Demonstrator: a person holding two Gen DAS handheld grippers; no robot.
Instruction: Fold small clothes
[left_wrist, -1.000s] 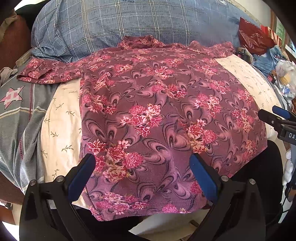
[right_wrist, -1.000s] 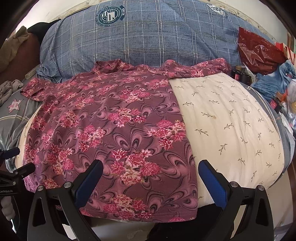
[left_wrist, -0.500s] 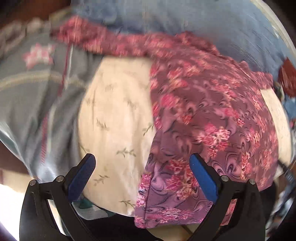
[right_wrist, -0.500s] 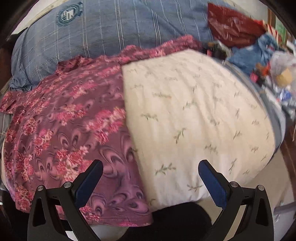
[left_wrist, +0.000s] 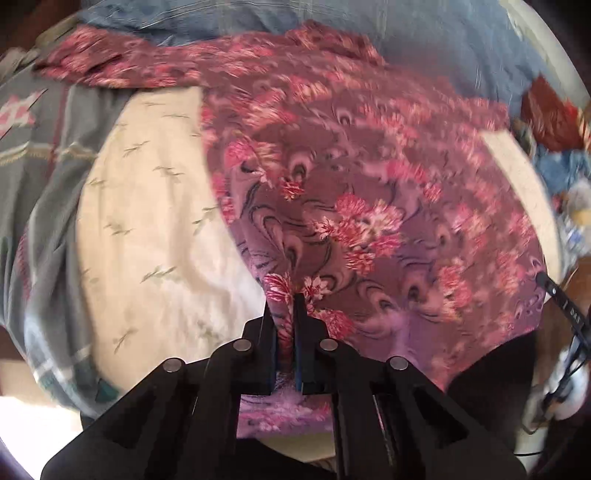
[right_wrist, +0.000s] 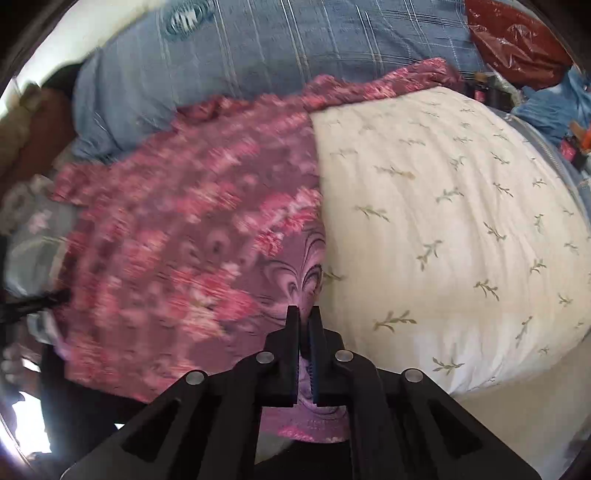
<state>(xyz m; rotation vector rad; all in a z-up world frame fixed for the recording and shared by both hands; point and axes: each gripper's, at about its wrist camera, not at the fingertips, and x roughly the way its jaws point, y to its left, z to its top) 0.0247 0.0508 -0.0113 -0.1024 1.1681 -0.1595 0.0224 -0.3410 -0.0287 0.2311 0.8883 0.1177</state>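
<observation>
The floral shirt (left_wrist: 369, 206) is spread face up on a cream pillow (right_wrist: 443, 229) printed with small sprigs. The collar end is directed away from the cameras, toward a blue checked cushion (right_wrist: 295, 44). One sleeve (left_wrist: 122, 70) is extended sideways over a grey patterned blanket (left_wrist: 40, 147); the other sleeve (right_wrist: 406, 79) is laid along the far edge of the pillow.

The near hem is gripped at two points. In the left wrist view, the left gripper (left_wrist: 289, 299) is closed on a pinch of fabric at the hem corner nearest the bare part of the pillow, and the cloth is bunched between the blue pads. In the right wrist view, the right gripper (right_wrist: 304, 312) is closed on the opposite hem corner, with a fold of purple cloth held between its fingers. The tip of the right gripper is also seen at the right edge of the left view.

Much of the shirt is blurred in both views, so the exact lie of its middle cannot be determined; it appears slightly lifted near the hem.

A red plastic bag (right_wrist: 517, 40) and blue cloth (right_wrist: 554, 107) are located beyond the pillow on the right.
</observation>
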